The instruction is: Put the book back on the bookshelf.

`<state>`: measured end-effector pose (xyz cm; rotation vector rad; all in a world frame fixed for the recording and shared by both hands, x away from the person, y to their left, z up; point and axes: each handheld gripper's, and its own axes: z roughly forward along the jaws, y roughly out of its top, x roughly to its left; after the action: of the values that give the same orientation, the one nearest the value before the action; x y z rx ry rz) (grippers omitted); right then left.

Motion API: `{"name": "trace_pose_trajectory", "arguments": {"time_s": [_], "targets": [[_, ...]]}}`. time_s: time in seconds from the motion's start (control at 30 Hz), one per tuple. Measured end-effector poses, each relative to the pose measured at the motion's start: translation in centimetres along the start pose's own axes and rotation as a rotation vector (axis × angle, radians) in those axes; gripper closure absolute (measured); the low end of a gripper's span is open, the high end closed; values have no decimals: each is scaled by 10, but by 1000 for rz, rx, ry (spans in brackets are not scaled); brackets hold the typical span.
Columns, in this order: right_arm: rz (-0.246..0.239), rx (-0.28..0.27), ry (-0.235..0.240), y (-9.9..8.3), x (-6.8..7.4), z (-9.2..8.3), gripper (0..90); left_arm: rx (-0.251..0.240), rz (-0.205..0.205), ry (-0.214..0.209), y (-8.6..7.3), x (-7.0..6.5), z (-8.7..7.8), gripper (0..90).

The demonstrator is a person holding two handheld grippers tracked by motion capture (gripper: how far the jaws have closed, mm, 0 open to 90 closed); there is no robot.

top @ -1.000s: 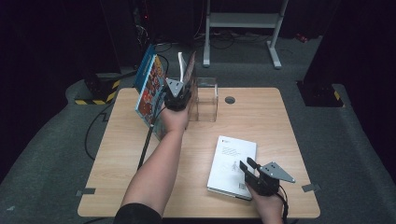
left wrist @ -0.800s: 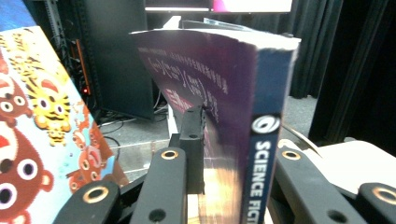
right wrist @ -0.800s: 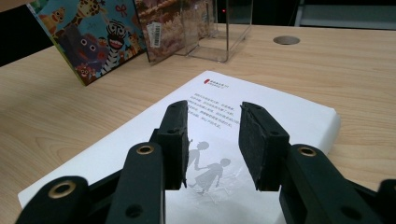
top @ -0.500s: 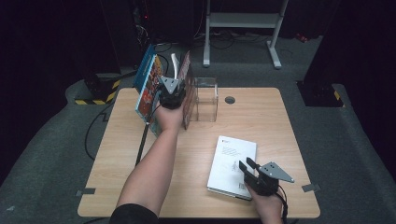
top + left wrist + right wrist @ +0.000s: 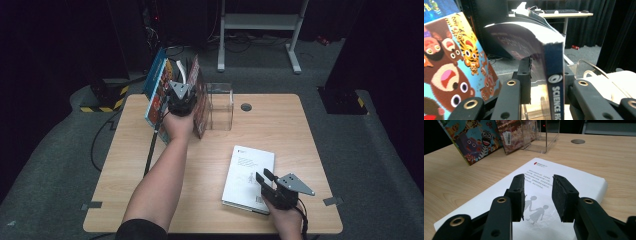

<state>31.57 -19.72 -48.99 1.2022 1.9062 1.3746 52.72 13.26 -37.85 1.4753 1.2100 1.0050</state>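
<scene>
Left gripper, at eleven o'clock on the pale wooden table, straddles the spine of an upright dark paperback book; its jaws have just been opening and I cannot tell whether the pads press on it. The book's long axis stands vertical against a clear acrylic book holder at its three o'clock, with a tilted colourful animal picture book crowding its nine o'clock. Right gripper, jaws spread and pinching nothing, hovers over a flat white paperback book at five o'clock.
</scene>
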Motion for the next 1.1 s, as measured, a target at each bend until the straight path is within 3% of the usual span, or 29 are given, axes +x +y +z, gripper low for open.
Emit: {"name": "trace_pose_trajectory", "arguments": {"time_s": [0.37,0.7,0.9,1.1], "targets": [[-3,3,-3,0,1,2,623,44,-4,12,-1,7,0,632],[-10,6,2,0,4,4,623,121,-20,15,0,10,0,554],[-11,5,4,0,4,4,623,130,-9,18,-4,8,-2,541],[-10,5,5,0,4,4,623,133,-37,23,-8,8,-6,527]]}}
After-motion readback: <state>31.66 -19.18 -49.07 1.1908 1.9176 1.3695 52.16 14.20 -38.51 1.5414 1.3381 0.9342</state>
